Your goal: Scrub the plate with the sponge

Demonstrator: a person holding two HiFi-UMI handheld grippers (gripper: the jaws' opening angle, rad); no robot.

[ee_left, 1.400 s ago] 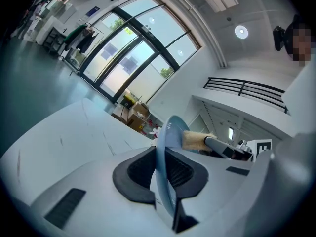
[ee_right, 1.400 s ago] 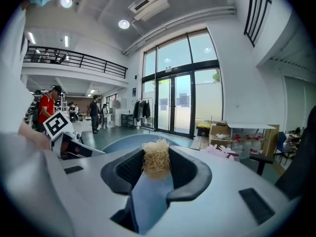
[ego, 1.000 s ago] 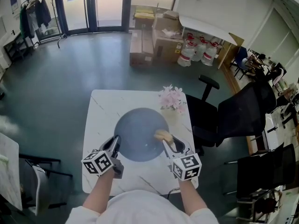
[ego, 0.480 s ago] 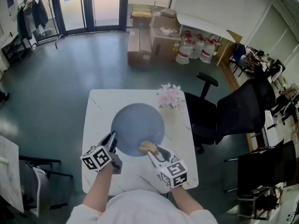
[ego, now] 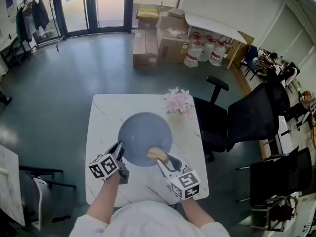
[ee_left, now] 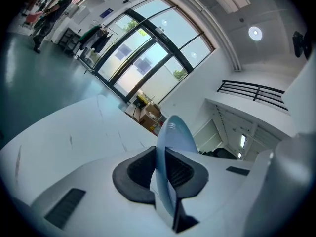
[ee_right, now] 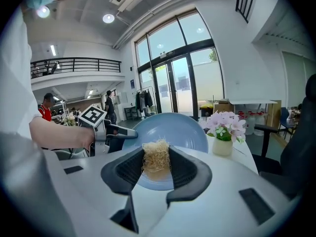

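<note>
Found blue plate (ego: 143, 135) round the middle of the table (ego: 106, 113). Couldn't tell whether flat or tipped. Saw sponge (ego: 157, 155), tan + fibrous, touching plate's near-right part, just inside the rim. Had R gripper (ego: 163, 160) clenched on sponge: pads pressed on both its sides per R gripper view, w/ plate right behind. Had L gripper (ego: 120, 151) clamped on plate's near-left rim; saw that rim edge-on betw. the pads in L gripper view, jaws nearly together on it. Noted both forearms (ego: 106, 201) coming in over table's front edge. Spotted pink flowers (ego: 178, 101) in small pale vase (ee_right: 222, 145) by table's far edge, toward far-right corner, just beyond plate, not touching it. Logged off-table: black office chair (ego: 247, 118) beside right edge, cardboard boxes (ego: 157, 37) + water jugs (ego: 205, 51) well beyond far edge, glass doors (ego: 96, 6) at the back.
</note>
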